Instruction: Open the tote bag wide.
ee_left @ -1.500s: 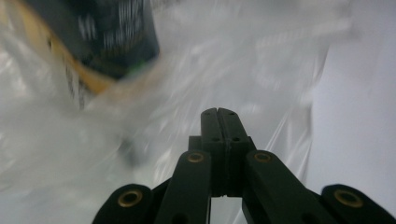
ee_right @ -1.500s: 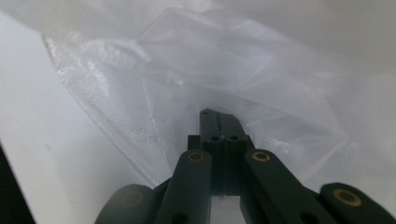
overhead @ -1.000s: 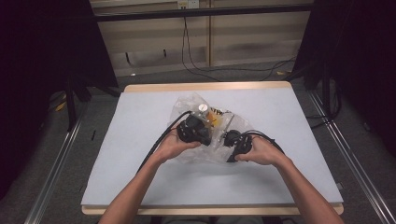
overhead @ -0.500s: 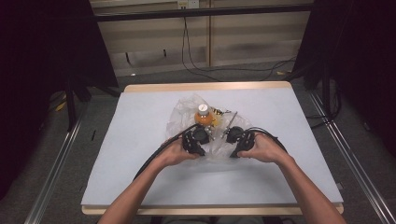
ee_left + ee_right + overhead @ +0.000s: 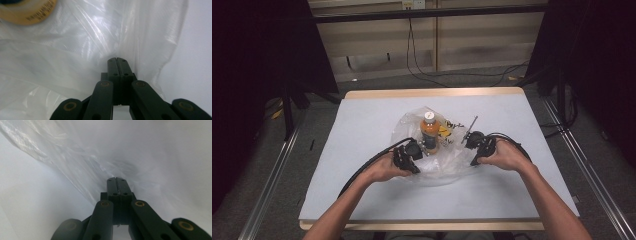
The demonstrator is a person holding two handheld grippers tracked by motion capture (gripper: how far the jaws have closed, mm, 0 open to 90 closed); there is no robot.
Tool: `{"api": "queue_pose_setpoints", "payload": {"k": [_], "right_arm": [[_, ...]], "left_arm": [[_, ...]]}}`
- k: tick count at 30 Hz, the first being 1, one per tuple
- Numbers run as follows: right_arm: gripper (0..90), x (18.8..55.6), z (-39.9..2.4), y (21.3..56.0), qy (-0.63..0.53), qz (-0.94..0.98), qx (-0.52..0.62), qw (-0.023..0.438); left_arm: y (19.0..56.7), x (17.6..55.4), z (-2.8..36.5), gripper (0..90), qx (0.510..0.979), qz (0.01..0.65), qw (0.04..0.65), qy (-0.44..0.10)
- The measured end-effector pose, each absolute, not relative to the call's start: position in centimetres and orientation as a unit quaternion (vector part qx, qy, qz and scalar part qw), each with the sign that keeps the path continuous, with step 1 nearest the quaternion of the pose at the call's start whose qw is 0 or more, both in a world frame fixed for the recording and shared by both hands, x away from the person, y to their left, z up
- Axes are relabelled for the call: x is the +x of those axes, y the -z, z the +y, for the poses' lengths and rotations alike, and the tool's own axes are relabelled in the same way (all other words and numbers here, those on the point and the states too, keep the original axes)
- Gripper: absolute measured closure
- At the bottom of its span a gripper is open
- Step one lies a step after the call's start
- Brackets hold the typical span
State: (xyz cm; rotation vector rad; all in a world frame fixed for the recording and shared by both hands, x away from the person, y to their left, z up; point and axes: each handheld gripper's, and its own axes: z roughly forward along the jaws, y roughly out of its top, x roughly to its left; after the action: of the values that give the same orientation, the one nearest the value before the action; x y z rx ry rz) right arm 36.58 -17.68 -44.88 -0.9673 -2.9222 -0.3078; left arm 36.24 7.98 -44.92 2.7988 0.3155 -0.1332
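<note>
On the white table, near edge: two hand-held grippers pinching one clear plastic bag.
Left gripper: jaws pressed together on the bag's film, at its left side. Right gripper: jaws likewise closed on a fold of film, at the bag's right side. Between them, farther back, inside the bag: orange bottle, white cap, upright. Beside it, small yellow-and-black items, too small to identify.

A white worktop with a wooden edge stands on grey floor; black curtains flank a pale slatted wall with hanging cables.
</note>
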Motion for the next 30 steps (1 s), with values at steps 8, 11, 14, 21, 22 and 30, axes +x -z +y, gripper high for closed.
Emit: {"api": "queue_pose_setpoints", "payload": {"k": [8, 11, 14, 21, 22, 30], "right_arm": [[90.0, 35.9, -18.2, 43.4, 0.132, -0.943, -0.303, 0.035], [90.0, 35.4, -18.2, 42.5, 0.151, -0.943, -0.294, 0.046], [90.0, 34.6, -17.8, 40.7, 0.162, -0.947, -0.275, 0.047], [90.0, 34.9, -16.5, 37.6, 0.192, -0.948, -0.252, 0.033], [90.0, 34.9, -16.5, 37.6, 0.192, -0.948, -0.252, 0.033], [90.0, 36.8, -12.6, 35.4, 0.225, -0.947, -0.228, 0.017]], "left_arm": [[43.6, 36.4, 9.5, 89.9, 0.972, 0.116, 0.194, 0.062], [42.7, 36.7, 9.9, 90.0, 0.967, 0.119, 0.216, 0.064], [41.8, 36.8, 10.0, 90.0, 0.966, 0.118, 0.225, 0.058], [40.0, 37.5, 9.2, 89.9, 0.958, 0.113, 0.259, 0.056], [39.9, 37.7, 9.0, 89.9, 0.956, 0.112, 0.265, 0.053], [40.8, 40.1, 7.8, 90.0, 0.956, 0.136, 0.258, 0.047]]}}
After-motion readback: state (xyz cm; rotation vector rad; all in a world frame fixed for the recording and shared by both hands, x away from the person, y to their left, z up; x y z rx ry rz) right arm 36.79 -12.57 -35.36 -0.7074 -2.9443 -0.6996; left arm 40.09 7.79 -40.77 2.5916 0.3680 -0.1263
